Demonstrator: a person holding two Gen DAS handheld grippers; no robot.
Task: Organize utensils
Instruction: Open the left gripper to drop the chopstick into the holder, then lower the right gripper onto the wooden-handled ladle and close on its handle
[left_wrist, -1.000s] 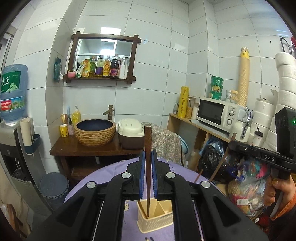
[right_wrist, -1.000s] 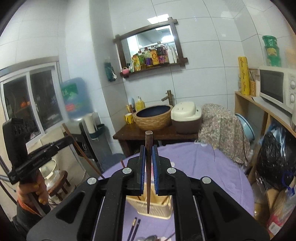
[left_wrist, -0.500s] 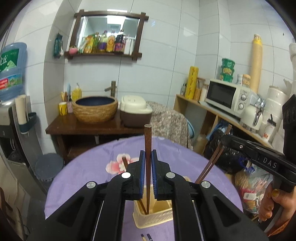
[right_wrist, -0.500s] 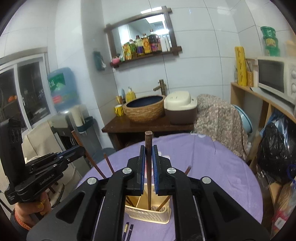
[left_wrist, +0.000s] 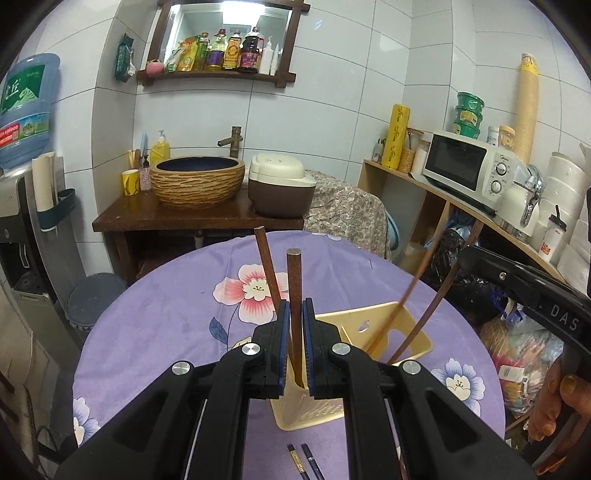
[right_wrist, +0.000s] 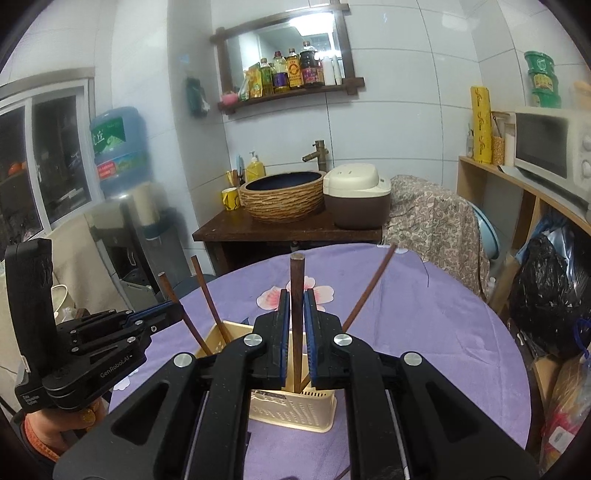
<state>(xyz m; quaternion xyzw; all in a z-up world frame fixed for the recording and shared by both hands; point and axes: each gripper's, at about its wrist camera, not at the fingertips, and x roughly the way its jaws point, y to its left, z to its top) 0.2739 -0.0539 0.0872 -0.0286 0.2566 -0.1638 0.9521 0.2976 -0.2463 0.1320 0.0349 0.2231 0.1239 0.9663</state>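
A cream slotted utensil holder (left_wrist: 373, 332) (right_wrist: 295, 410) stands on the purple flowered table (left_wrist: 177, 295). My left gripper (left_wrist: 294, 314) is shut on a brown chopstick (left_wrist: 294, 280) held upright, its lower tip inside the holder. My right gripper (right_wrist: 296, 306) is shut on another brown chopstick (right_wrist: 296, 280), its tip also down in the holder. Each gripper shows in the other's view: the right gripper (left_wrist: 469, 258) at the right, the left gripper (right_wrist: 173, 312) at the left. Other chopsticks (left_wrist: 267, 269) (right_wrist: 367, 290) lean in the holder.
Two dark chopsticks (left_wrist: 303, 461) lie on the cloth in front of the holder. Behind the table stand a wooden washstand with a woven basin (left_wrist: 197, 181) and a rice cooker (left_wrist: 280, 190). A microwave shelf (left_wrist: 465, 166) and bags (right_wrist: 554, 288) crowd the right side.
Both grippers have come down and tilted toward the holder, bringing their chopstick tips into it. Both stay shut on their chopsticks.
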